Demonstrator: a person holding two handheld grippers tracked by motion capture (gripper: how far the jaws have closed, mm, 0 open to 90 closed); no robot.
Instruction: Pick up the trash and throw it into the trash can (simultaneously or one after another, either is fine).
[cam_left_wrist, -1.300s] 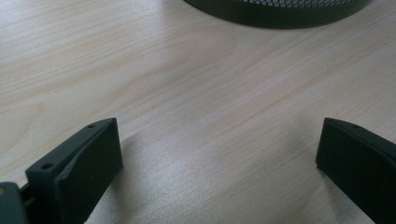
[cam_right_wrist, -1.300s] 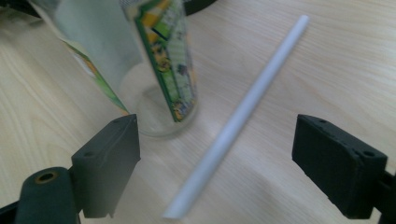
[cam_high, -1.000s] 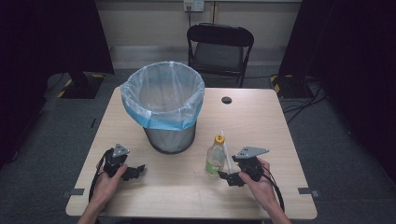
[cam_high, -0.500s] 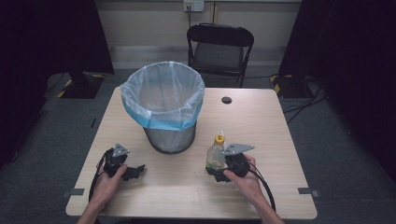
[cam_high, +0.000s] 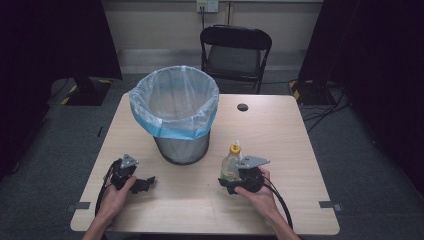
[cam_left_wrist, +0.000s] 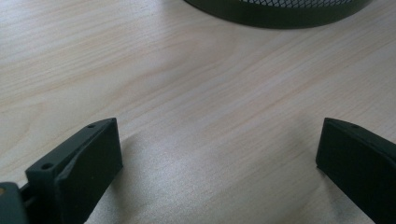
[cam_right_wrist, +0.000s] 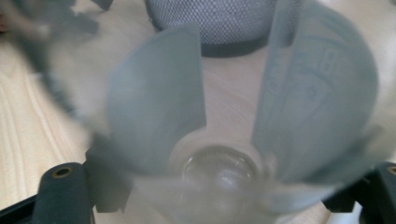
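Observation:
A clear plastic bottle (cam_high: 230, 165) with a yellow cap stands on the wooden table (cam_high: 280, 135), just right of a mesh bin (cam_high: 176, 115) lined with a pale blue bag. My right gripper (cam_high: 226, 183) is at the bottle's base, open, with one jaw on each side of it. In the right gripper view the blurred bottle (cam_right_wrist: 322, 93) sits between the wide-set jaws of the right gripper (cam_right_wrist: 224, 191), with the bin (cam_right_wrist: 219, 18) behind. My left gripper (cam_high: 145, 183) rests open on the table at the front left; its jaws (cam_left_wrist: 219, 158) hold nothing.
The bin's dark base (cam_left_wrist: 280, 11) lies ahead of the left gripper. A black folding chair (cam_high: 235, 50) stands beyond the table's far edge. A round cable hole (cam_high: 243, 107) sits in the tabletop at the back.
My right gripper has slid left across the table until its jaws came around the bottle's base. The left gripper has stayed where it was.

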